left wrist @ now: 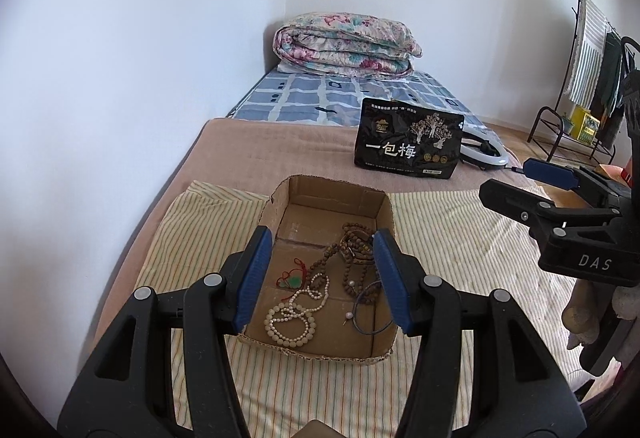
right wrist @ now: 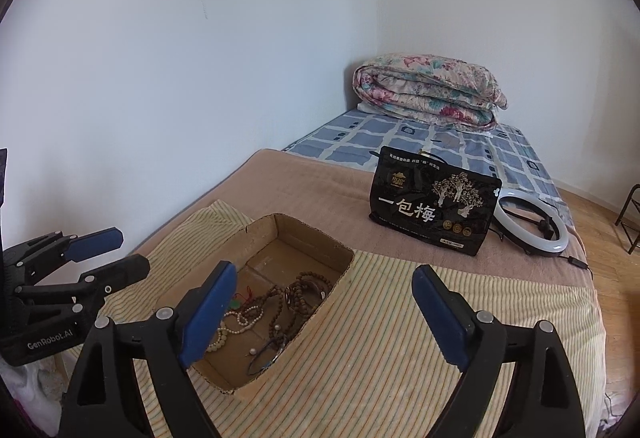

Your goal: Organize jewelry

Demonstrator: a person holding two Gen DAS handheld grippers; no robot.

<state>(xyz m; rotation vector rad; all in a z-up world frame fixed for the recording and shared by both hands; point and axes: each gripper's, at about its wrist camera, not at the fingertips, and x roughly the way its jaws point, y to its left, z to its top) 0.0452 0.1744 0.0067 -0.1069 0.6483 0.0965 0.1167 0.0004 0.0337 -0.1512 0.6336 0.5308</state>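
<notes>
The left gripper (left wrist: pixel 324 278) hangs over the near part of a cardboard box (left wrist: pixel 280 197) with its jaws spread apart and nothing between them; the right gripper (right wrist: pixel 320 314) is likewise wide open and empty, held above the striped cloth (right wrist: pixel 380 338) just right of the box (right wrist: pixel 260 234). Between the left jaws, on the box floor, lies the jewelry: a white pearl necklace (left wrist: pixel 296 314) coiled nearest the jaws' base, a green pendant on a red cord (left wrist: pixel 294 280) just beyond it toward the left jaw, a dark thin cord loop (left wrist: pixel 370 312) with a single pale bead beside the right jaw, and a tangle of brown beads (left wrist: pixel 352 250) farther in, close to the right jaw's tip. From the right wrist view the same heap sits left of the jaws, partly hidden behind the left jaw's blue pad, so the pearl strand (right wrist: pixel 240 318) shows only in part and the brown beads (right wrist: pixel 300 290) lie past it; the fine links are hard to tell apart there. Beyond both pairs of jaws the cloth ends on a tan blanket (left wrist: pixel 280 153), where a black pouch (left wrist: pixel 408 141) stands upright ahead and a little right of the left jaws, with a white ring light (right wrist: pixel 532 222) lying just beside it. Farther still is a blue checked sheet (left wrist: pixel 320 97) and, at the wall corner, a folded floral quilt (left wrist: pixel 344 41).
</notes>
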